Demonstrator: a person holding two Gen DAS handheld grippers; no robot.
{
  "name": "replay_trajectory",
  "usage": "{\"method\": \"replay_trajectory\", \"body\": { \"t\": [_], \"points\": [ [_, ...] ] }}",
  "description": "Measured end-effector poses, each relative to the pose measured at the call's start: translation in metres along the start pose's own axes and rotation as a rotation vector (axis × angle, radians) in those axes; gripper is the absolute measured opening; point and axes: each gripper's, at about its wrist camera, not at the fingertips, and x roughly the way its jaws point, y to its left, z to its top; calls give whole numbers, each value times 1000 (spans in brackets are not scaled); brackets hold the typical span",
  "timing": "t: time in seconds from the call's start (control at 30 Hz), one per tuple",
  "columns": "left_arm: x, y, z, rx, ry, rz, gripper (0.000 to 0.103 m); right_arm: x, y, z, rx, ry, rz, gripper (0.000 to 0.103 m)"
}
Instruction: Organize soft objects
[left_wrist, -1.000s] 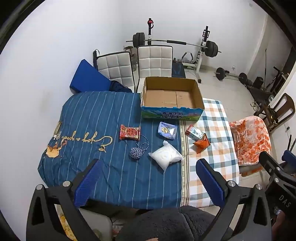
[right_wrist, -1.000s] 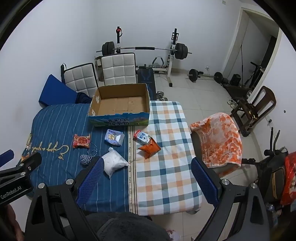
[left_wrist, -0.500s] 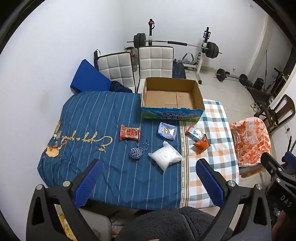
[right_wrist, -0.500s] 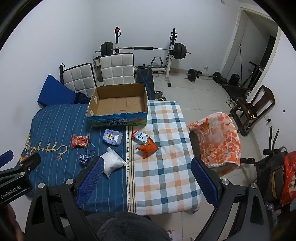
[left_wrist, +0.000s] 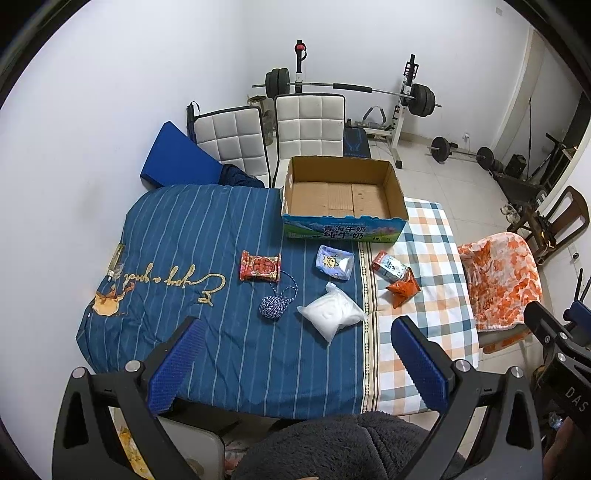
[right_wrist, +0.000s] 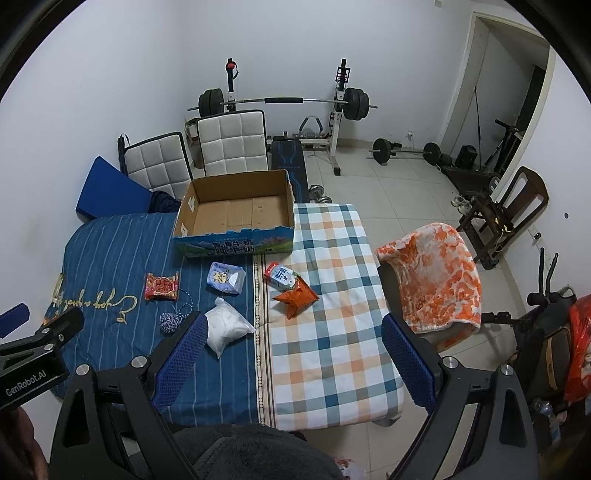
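Both tongs hang high above the near edge of the surface, each spread wide with nothing between its blue pads. The left tongs (left_wrist: 295, 354) point over the blue striped cloth (left_wrist: 192, 236); the right tongs (right_wrist: 293, 354) point over the checked cloth (right_wrist: 332, 332) beside it.

Ahead of the left tongs, nearest and just right of centre, lies a white bag (left_wrist: 332, 315). Just left of it sits a blue-and-white rope ball (left_wrist: 272, 306), its cord running up to a red snack pack (left_wrist: 259, 266). Beyond the white bag lies a pale blue pouch (left_wrist: 333, 263). Further right, on the checked cloth, a small carton (left_wrist: 388, 265) touches an orange packet (left_wrist: 402, 291).

In the right view these same things sit ahead and to the left: the white bag (right_wrist: 225, 328) just past the left pad, the orange packet (right_wrist: 295, 297) near centre.

Beyond all of them, at the far edge, stands an open cardboard box (left_wrist: 343, 225), with only its bare cardboard floor showing inside. Behind it stand two white chairs (left_wrist: 310, 125).
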Motion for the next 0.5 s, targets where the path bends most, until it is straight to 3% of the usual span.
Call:
{"method": "replay_trajectory", "body": {
  "t": [0.5],
  "points": [
    [-3, -1, 1, 2, -13, -1, 103, -2, -1, -1, 6, -12, 4, 97]
  ]
}}
